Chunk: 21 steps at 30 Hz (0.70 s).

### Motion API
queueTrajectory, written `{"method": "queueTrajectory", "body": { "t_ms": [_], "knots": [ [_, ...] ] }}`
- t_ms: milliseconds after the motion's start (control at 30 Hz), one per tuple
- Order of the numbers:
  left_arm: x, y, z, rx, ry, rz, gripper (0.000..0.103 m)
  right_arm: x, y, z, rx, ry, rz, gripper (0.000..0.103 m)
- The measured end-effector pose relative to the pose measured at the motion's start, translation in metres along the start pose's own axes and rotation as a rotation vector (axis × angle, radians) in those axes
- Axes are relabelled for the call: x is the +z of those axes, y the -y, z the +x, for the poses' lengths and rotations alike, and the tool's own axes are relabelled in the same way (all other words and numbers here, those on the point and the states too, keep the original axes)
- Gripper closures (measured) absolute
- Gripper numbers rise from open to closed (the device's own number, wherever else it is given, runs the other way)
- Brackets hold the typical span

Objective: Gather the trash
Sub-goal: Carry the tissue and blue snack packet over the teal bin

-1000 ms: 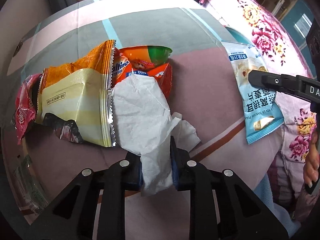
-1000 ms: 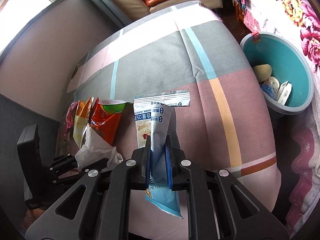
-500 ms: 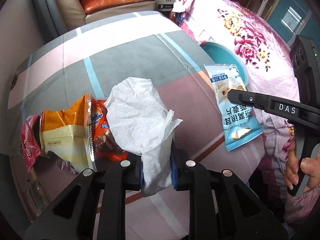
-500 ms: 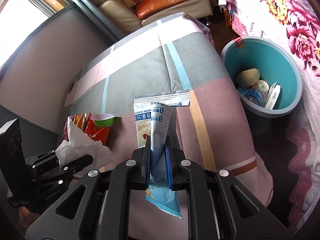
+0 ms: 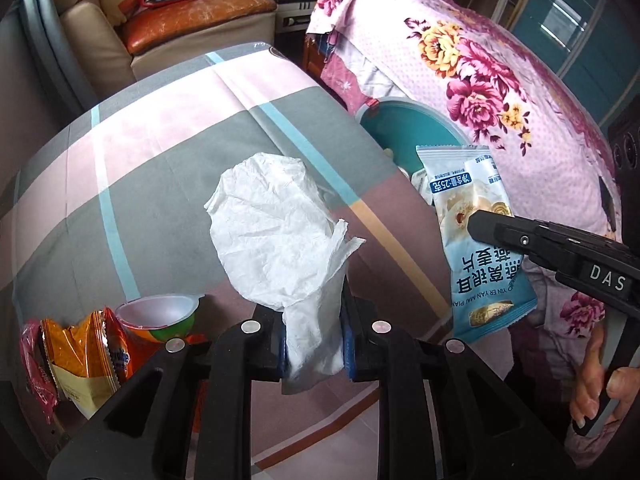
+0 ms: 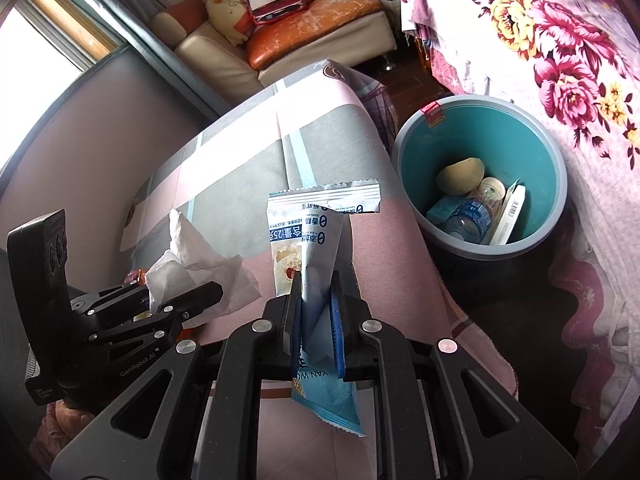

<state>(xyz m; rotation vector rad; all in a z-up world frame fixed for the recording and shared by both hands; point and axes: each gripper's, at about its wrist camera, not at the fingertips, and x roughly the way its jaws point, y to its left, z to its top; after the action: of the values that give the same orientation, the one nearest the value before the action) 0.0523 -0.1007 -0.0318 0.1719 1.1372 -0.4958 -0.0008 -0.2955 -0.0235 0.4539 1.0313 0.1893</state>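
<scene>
My left gripper (image 5: 314,338) is shut on a crumpled white tissue (image 5: 276,232) and holds it above the table. My right gripper (image 6: 318,316) is shut on a light blue snack packet (image 6: 316,240), also off the table; the packet shows in the left wrist view (image 5: 476,240) too. A teal trash bin (image 6: 480,176) stands on the floor to the right of the table, with a bottle, a carton and other trash inside. The left gripper with the tissue shows in the right wrist view (image 6: 188,300), left of the packet.
Orange and red snack wrappers (image 5: 80,360) and a small cup (image 5: 160,316) lie on the striped tablecloth (image 5: 160,168) at the lower left. A floral-covered bed (image 6: 560,60) lies right of the bin. A sofa (image 6: 280,40) stands beyond the table.
Both grippers have risen and swung right towards the bin with their loads. The wrappers have dropped to the lower left of the left view, and the bin is nearer.
</scene>
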Motion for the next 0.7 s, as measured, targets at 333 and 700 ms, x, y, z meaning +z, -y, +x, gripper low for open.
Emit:
{"method": "queueTrajectory", "body": {
  "t_ms": [333, 700],
  "knots": [
    [0.044, 0.038, 0.032, -0.02, -0.022, 0.071, 0.082, 0.03, 0.055, -0.01, -0.037, 0.057, 0.102, 0.091],
    [0.102, 0.093, 0.061, -0.067, -0.015, 0.146, 0.082, 0.07, 0.118, -0.031, -0.112, 0.149, 0.206, 0.091]
  ]
}}
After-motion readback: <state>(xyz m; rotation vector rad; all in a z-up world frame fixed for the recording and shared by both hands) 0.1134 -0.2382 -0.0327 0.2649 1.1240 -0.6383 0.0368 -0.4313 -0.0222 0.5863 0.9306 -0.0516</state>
